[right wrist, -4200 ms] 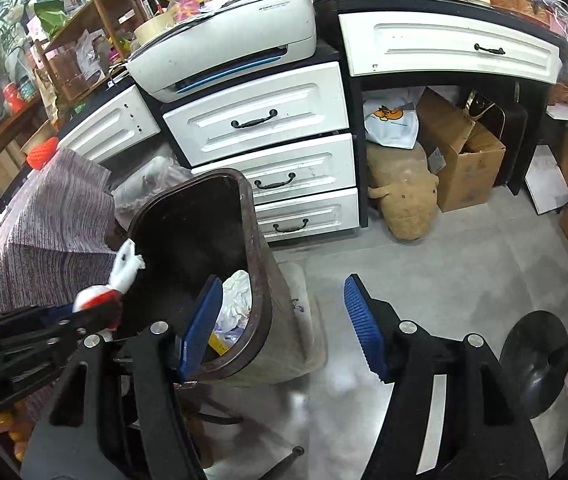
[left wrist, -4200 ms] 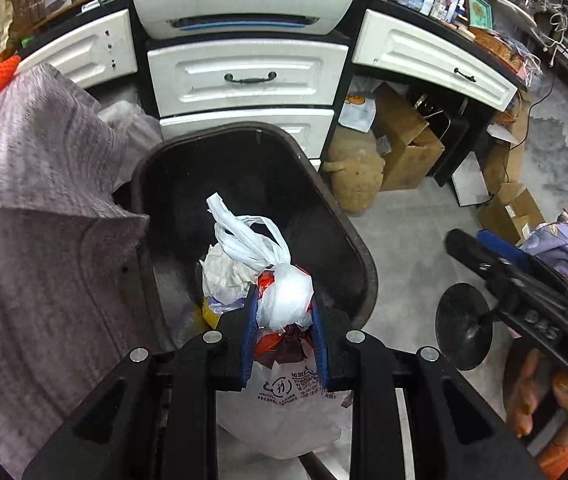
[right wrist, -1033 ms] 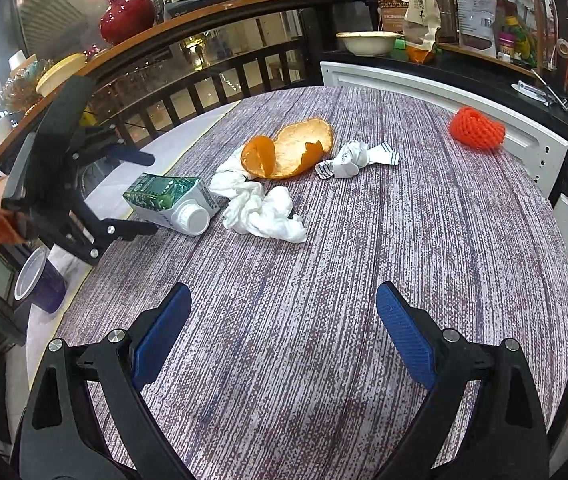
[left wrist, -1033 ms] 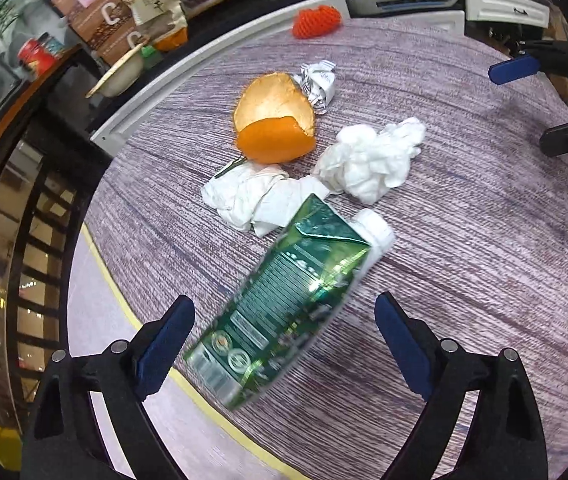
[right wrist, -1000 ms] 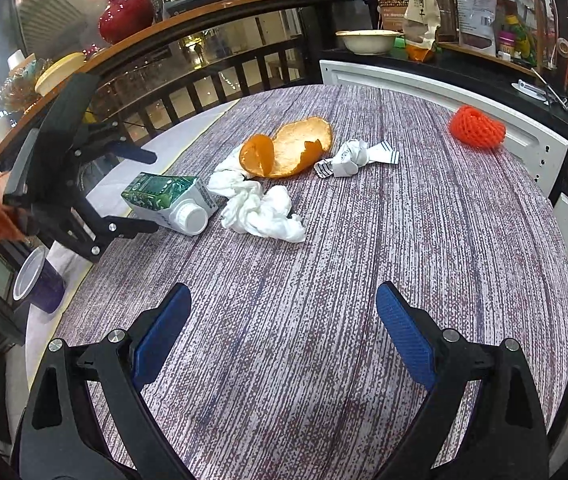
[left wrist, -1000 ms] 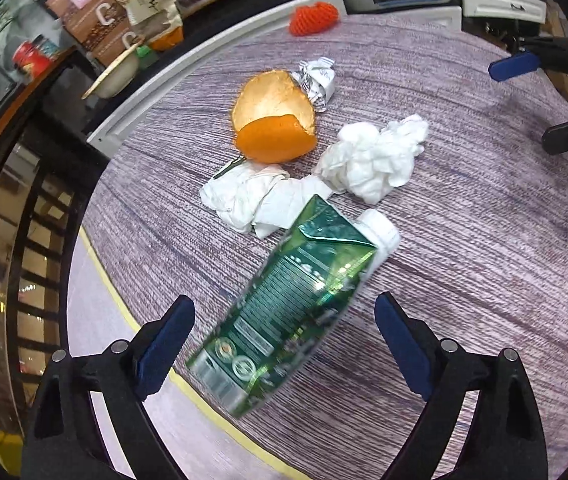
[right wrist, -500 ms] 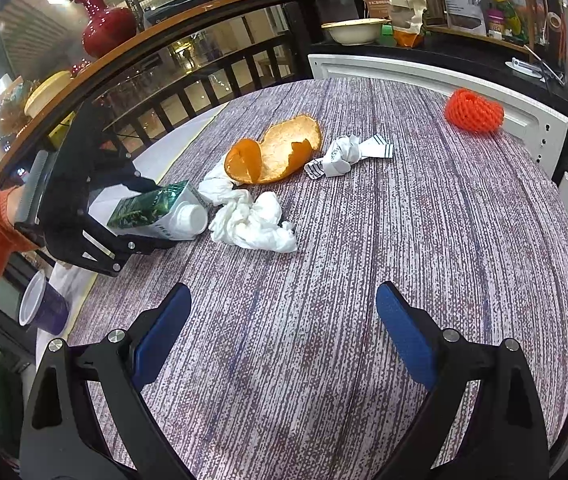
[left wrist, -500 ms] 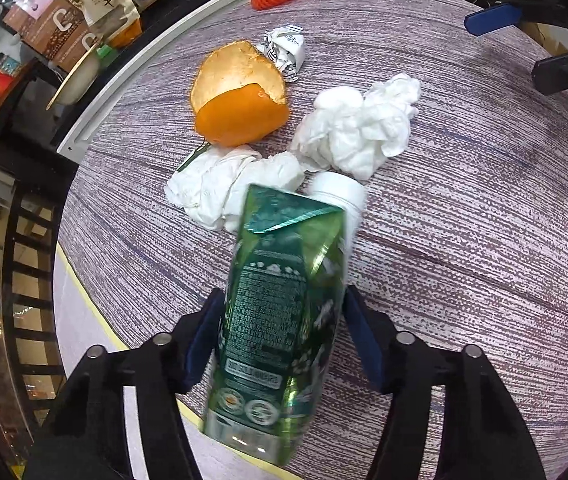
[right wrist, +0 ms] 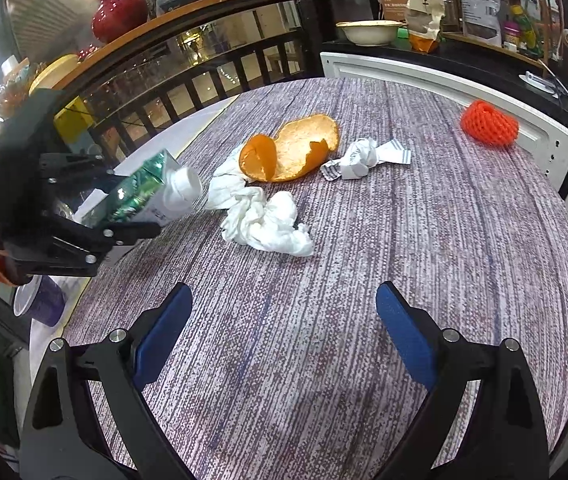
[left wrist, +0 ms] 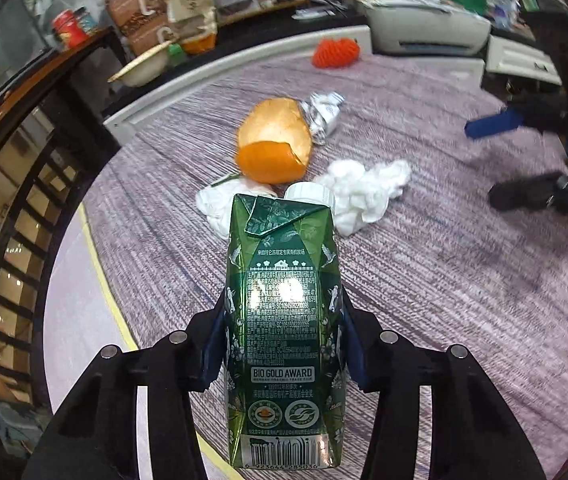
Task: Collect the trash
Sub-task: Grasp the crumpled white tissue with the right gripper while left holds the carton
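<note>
My left gripper [left wrist: 281, 344] is shut on a green milk carton [left wrist: 284, 320] with a white cap and holds it lifted off the round table [right wrist: 364, 320]; the carton also shows in the right wrist view [right wrist: 143, 196]. On the table lie orange peel [right wrist: 288, 152], crumpled white tissues [right wrist: 263, 220], a crumpled silver wrapper [right wrist: 364, 156] and an orange foam net [right wrist: 488, 122]. My right gripper [right wrist: 284, 332] is open and empty over the near part of the table, well short of the trash.
A dark railing [right wrist: 203, 76] runs behind the table. A white counter edge [right wrist: 444, 80] and shelves with bags and a bowl [right wrist: 368, 32] lie at the back right. A purple cup [right wrist: 39, 300] stands below the table's left edge.
My left gripper closed on the green carton and raised it off the table, tilting it up. The right gripper stayed open and shifted only slightly. Earlier, the left gripper held a white bag over the bin.
</note>
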`<state>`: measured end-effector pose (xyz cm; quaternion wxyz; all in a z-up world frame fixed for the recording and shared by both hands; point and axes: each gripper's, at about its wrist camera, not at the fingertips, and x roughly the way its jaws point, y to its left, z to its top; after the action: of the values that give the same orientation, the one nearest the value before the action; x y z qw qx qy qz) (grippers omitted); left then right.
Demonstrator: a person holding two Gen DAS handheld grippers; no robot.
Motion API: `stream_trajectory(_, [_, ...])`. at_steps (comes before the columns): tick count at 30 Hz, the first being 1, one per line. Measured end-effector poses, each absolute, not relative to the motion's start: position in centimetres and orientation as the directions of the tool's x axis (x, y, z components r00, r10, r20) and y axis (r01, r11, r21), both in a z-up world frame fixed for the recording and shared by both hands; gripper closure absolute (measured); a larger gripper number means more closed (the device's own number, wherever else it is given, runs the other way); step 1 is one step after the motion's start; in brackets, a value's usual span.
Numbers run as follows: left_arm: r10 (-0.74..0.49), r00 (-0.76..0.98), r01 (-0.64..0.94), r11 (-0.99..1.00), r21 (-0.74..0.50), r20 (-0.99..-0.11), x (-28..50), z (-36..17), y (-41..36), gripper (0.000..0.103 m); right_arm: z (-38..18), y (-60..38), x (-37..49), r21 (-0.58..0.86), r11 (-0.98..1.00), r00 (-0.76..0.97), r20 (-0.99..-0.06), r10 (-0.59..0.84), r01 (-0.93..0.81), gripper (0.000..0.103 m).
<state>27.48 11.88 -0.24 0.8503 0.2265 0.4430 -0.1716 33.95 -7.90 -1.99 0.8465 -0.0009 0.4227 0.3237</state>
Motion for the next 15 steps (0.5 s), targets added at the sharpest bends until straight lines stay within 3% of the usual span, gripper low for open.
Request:
stream_trajectory(9, [-0.176,0.635,0.326,0.944,0.054,-0.752,23.2,3.7,12.2,0.055,-3.0,-3.9,35.8,0.205,0.778,0.402,-0.762,0.508,-0.594,0.012])
stream_trajectory(15, [-0.21,0.676,0.261,0.965,-0.037,-0.707,20.9,4.1,11.7,0.055,-4.1,-0.9,38.2,0.169,0.778,0.373,-0.803,0.464,-0.606,0.023])
